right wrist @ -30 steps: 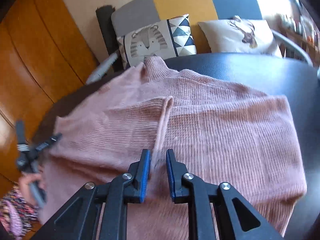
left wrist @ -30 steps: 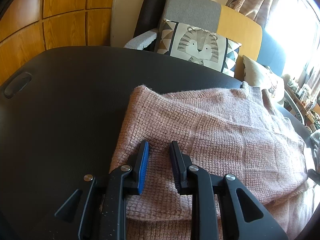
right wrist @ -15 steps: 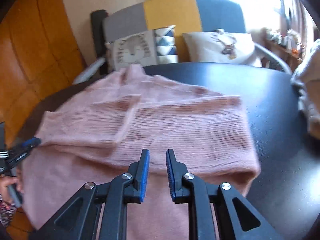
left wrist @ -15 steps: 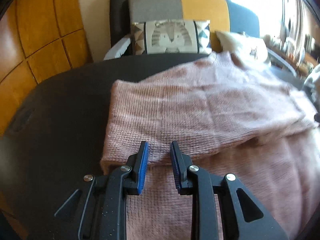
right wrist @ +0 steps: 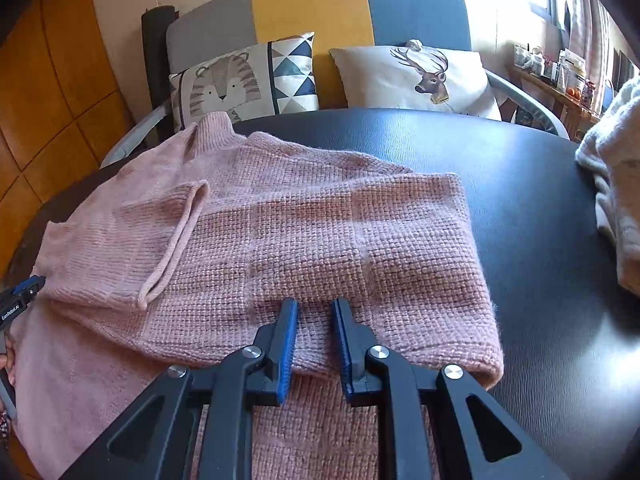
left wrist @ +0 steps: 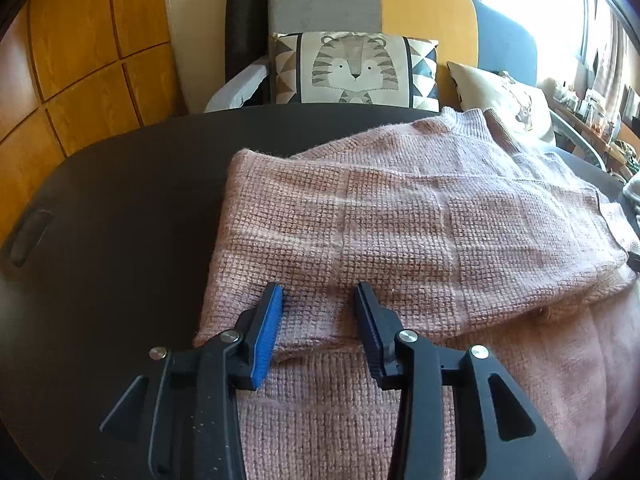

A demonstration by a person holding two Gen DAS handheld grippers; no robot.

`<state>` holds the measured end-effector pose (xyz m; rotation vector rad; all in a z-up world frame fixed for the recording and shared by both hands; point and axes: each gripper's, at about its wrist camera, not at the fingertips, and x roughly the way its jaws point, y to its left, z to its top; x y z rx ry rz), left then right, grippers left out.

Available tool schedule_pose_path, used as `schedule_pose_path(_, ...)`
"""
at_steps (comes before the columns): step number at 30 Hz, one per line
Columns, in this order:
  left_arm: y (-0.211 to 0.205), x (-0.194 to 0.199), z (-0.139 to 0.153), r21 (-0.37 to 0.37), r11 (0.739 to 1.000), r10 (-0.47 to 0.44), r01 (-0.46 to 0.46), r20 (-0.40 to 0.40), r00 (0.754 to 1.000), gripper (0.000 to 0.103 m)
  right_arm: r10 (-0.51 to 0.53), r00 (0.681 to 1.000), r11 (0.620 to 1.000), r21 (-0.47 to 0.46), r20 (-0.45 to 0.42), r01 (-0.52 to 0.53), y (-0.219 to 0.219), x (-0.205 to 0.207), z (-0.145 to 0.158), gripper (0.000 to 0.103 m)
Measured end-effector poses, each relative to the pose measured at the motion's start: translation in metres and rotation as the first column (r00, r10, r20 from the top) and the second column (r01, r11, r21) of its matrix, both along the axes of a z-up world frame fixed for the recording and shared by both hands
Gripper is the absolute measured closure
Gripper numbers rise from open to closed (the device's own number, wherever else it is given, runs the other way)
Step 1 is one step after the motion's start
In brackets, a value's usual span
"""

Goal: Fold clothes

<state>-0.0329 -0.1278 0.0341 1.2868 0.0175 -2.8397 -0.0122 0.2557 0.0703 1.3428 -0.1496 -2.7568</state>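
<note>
Step in hand, as judged: a fold of the pink sweater has been laid over and the hems are being let go. The left hand-held gripper stands over the near edge of the folded layer; its jaws have just been opening, they stand apart, and the knit lies under the gap, not pinched. The right hand-held gripper hangs over the same near edge further to the right, jaws narrowly parted with a clear gap; the fabric shows below them and I cannot see the pads pressing on it. The sweater lies flat on the dark counter, its lower body running out beneath both tools, the folded sleeves across the middle, the collar at the far side. Next move, in my judgement: take the near hem in both tools and carry it toward the collar, keeping the edges square.
</note>
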Motion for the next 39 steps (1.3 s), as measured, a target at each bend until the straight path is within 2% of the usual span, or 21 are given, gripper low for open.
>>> schedule_pose_path(4, -0.002, 0.012, 0.017, 0.08, 0.997, -0.001, 0.001, 0.002, 1.0, 0.062, 0.008, 1.0, 1.0, -0.019, 0.012, -0.008, 0.002, -0.004, 0.004, 0.085)
schedule_pose_path(6, 0.008, 0.03, 0.03, 0.139, 0.989, -0.047, 0.052, -0.044, 0.998, 0.062, 0.062, 0.998, 0.996, -0.058, 0.01, -0.062, -0.007, 0.011, 0.014, 0.085)
schedule_pose_path(8, 0.03, 0.052, 0.039, 0.167, 0.976, -0.132, 0.143, -0.074, 0.988, 0.062, 0.118, 0.993, 0.988, -0.098, 0.005, -0.117, -0.015, 0.027, 0.024, 0.085)
schedule_pose_path(10, 0.058, 0.07, 0.037, 0.14, 0.961, -0.235, 0.24, -0.055, 0.971, 0.062, 0.211, 0.977, 0.974, -0.081, 0.013, -0.209, -0.038, 0.045, 0.026, 0.085)
schedule_pose_path(13, 0.096, 0.091, 0.016, 0.034, 0.932, -0.362, 0.361, 0.038, 0.931, 0.062, 0.373, 0.926, 0.928, 0.0, 0.055, -0.373, -0.08, 0.072, 0.014, 0.085)
schedule_pose_path(15, 0.106, 0.106, 0.006, -0.04, 0.915, -0.398, 0.4, 0.055, 0.916, 0.062, 0.432, 0.899, 0.898, 0.062, 0.066, -0.436, -0.094, 0.086, 0.008, 0.084)
schedule_pose_path(16, 0.105, 0.117, 0.006, -0.066, 0.91, -0.409, 0.409, 0.025, 0.912, 0.062, 0.446, 0.893, 0.887, 0.102, 0.064, -0.451, -0.096, 0.093, 0.006, 0.084)
schedule_pose_path(17, 0.1, 0.124, 0.005, -0.078, 0.911, -0.406, 0.406, 0.019, 0.914, 0.061, 0.461, 0.886, 0.874, 0.142, 0.062, -0.464, -0.098, 0.101, 0.004, 0.083)
schedule_pose_path(18, 0.095, 0.128, 0.004, -0.087, 0.912, -0.4, 0.4, 0.022, 0.916, 0.053, 0.474, 0.878, 0.86, 0.182, 0.06, -0.477, -0.1, 0.108, 0.003, 0.082)
schedule_pose_path(19, 0.086, 0.133, 0.003, -0.096, 0.917, -0.388, 0.388, 0.02, 0.921, 0.048, 0.465, 0.883, 0.862, 0.196, 0.062, -0.467, -0.091, 0.113, 0.002, 0.081)
schedule_pose_path(21, 0.066, 0.142, 0.002, -0.115, 0.926, -0.362, 0.361, 0.012, 0.932, 0.03, 0.433, 0.9, 0.877, 0.203, 0.061, -0.436, -0.069, 0.122, 0.001, 0.078)
schedule_pose_path(23, 0.046, 0.146, 0.0, -0.093, 0.942, -0.323, 0.322, 0.004, 0.946, 0.025, 0.39, 0.919, 0.9, 0.188, 0.057, -0.393, -0.043, 0.129, 0.0, 0.075)
schedule_pose_path(26, 0.02, 0.148, 0.003, 0.016, 0.97, -0.243, 0.242, 0.015, 0.97, 0.024, 0.313, 0.948, 0.939, 0.132, 0.056, -0.317, -0.02, 0.133, 0.001, 0.073)
schedule_pose_path(28, 0.023, 0.153, 0.014, 0.08, 0.974, -0.212, 0.214, -0.027, 0.977, 0.025, 0.263, 0.962, 0.956, 0.118, 0.067, -0.27, -0.015, 0.135, 0.006, 0.073)
schedule_pose_path(30, 0.039, 0.156, 0.022, 0.11, 0.962, -0.242, 0.25, -0.077, 0.967, 0.025, 0.289, 0.957, 0.954, 0.078, 0.027, -0.29, -0.03, 0.139, 0.017, 0.073)
schedule_pose_path(31, 0.051, 0.159, 0.026, 0.115, 0.953, -0.268, 0.279, -0.104, 0.958, 0.025, 0.331, 0.944, 0.943, 0.045, 0.007, -0.331, -0.044, 0.14, 0.022, 0.073)
schedule_pose_path(34, 0.093, 0.165, 0.02, 0.016, 0.918, -0.393, 0.395, -0.07, 0.917, 0.025, 0.448, 0.894, 0.894, -0.011, -0.02, -0.448, -0.087, 0.145, 0.024, 0.073)
schedule_pose_path(36, 0.108, 0.17, 0.009, -0.078, 0.89, -0.452, 0.449, -0.024, 0.892, 0.025, 0.529, 0.849, 0.849, 0.006, 0.006, -0.529, -0.118, 0.149, 0.015, 0.074)
schedule_pose_path(37, 0.116, 0.172, 0.003, -0.124, 0.871, -0.479, 0.475, 0.002, 0.878, 0.025, 0.556, 0.83, 0.829, 0.052, 0.027, -0.557, -0.127, 0.153, 0.009, 0.074)
schedule_pose_path(38, 0.113, 0.179, 0.003, -0.127, 0.865, -0.49, 0.485, -0.013, 0.871, 0.025, 0.582, 0.812, 0.806, 0.1, 0.05, -0.584, -0.135, 0.157, 0.002, 0.073)
schedule_pose_path(39, 0.104, 0.183, 0.003, -0.115, 0.866, -0.492, 0.487, -0.018, 0.871, 0.025, 0.598, 0.8, 0.79, 0.136, 0.036, -0.597, -0.136, 0.164, 0.001, 0.074)
